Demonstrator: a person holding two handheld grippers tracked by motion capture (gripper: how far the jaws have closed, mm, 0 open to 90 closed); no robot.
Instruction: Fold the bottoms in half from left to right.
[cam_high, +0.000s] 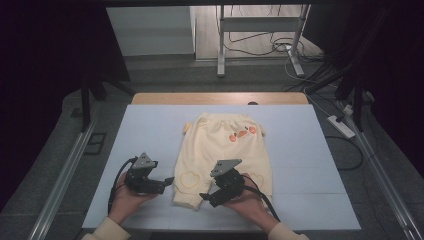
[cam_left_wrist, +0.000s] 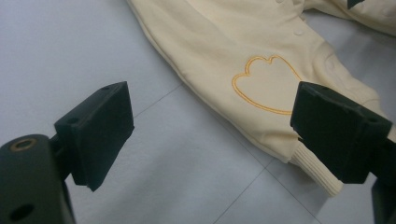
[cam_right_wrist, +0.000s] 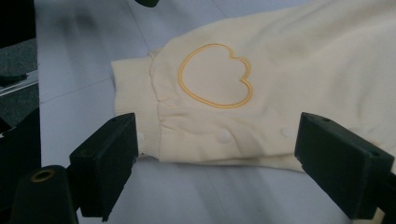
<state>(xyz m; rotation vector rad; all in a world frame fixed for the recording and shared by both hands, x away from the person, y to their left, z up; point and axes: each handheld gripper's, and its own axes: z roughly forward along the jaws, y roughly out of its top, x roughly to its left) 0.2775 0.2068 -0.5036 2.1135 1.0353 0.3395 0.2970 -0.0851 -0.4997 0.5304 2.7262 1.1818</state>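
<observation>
The cream pants (cam_high: 222, 150) lie flat in the middle of the mat (cam_high: 150, 130). Left gripper (cam_high: 167, 182) is wide open, just beside the left leg cuff (cam_left_wrist: 317, 175). Right gripper (cam_high: 206, 196) is also wide open, w/ jaws either side of the cuff, holding nothing.

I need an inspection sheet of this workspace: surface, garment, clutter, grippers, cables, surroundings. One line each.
Surface: pale blue mat on a wooden table, with faint seams.
Job's things: cream baby trousers lie flat, with an orange motif near the waistband, outlined knee patches and ribbed cuffs toward the person.
Clutter: nothing seen on the mat.
Grippers: left gripper open beside the left cuff; right gripper open at the same cuff; neither is holding the cloth.
Cables: a black cable trails from each gripper; loose wires lie on the floor behind.
Surroundings: dark curtains, a metal frame stand, a power strip.
</observation>
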